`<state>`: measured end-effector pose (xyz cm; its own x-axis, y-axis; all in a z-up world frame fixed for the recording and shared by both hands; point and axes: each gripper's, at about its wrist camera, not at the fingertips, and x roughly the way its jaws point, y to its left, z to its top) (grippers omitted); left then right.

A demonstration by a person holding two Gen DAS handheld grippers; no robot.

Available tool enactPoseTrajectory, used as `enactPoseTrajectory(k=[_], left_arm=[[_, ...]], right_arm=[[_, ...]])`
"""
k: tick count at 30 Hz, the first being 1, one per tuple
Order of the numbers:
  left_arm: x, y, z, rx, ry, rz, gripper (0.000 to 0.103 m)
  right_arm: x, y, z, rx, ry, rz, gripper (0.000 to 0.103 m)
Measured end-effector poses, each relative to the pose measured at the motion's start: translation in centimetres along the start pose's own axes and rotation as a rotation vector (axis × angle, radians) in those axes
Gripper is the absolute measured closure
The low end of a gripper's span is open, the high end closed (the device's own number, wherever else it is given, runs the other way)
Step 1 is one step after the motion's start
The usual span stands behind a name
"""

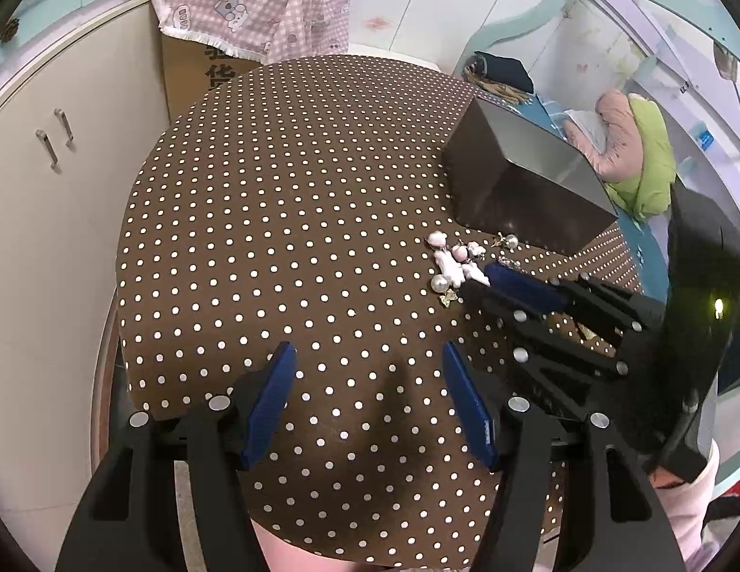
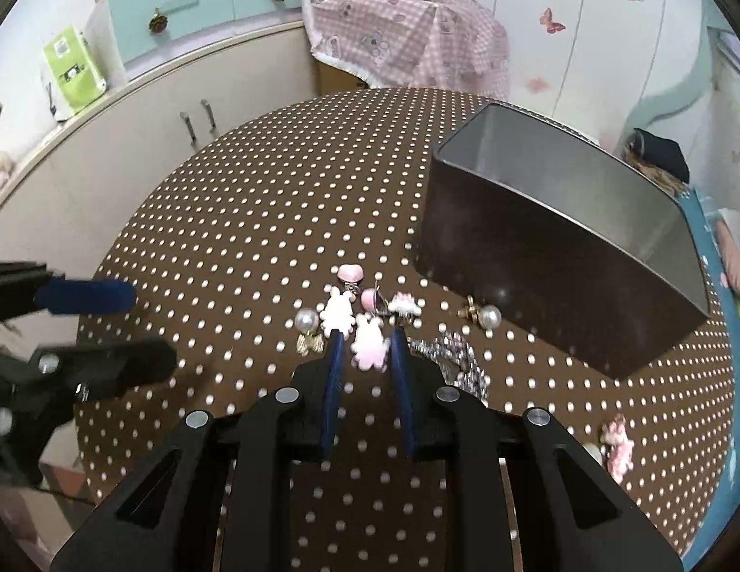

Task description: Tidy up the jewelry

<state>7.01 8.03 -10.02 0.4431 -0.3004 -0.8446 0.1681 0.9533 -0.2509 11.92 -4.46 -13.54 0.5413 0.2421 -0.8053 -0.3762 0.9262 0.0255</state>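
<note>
A round table under a brown dotted cloth [image 2: 255, 219] fills the room. At left the left gripper [image 1: 365, 357] hangs wide and empty. In the middle, the right gripper [image 2: 365, 341] stands narrow around a pink rabbit charm [image 2: 370, 343]; whether it pinches is unclear. Other jewelry [image 2: 351, 295] lies loose; the box [image 2: 551, 257] at right looks empty, so nearly all remains.

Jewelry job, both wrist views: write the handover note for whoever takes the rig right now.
Left gripper: open, empty, over bare tablecloth.
Right gripper: jaws narrowed around a pink bunny charm; contact unclear.
Remaining jewelry: second bunny, pearl earrings, heart clip, silver chain, pink piece near the edge.
Metal box: what shows of its inside is empty.
Left: nearly everything.
</note>
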Motion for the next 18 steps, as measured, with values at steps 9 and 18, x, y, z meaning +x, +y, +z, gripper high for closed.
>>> enactPoseTrajectory(k=[9, 18], left_arm=[[0.2, -0.7, 0.2, 0.008, -0.002, -0.007, 0.042], [0.8, -2.9, 1.9, 0.035, -0.012, -0.029, 0.042]], right_arm=[[-0.6, -0.5, -0.6, 0.046, 0.006, -0.024, 0.086], [-5.1, -3.0, -1.2, 0.134, -0.085, -0.035, 0.086]])
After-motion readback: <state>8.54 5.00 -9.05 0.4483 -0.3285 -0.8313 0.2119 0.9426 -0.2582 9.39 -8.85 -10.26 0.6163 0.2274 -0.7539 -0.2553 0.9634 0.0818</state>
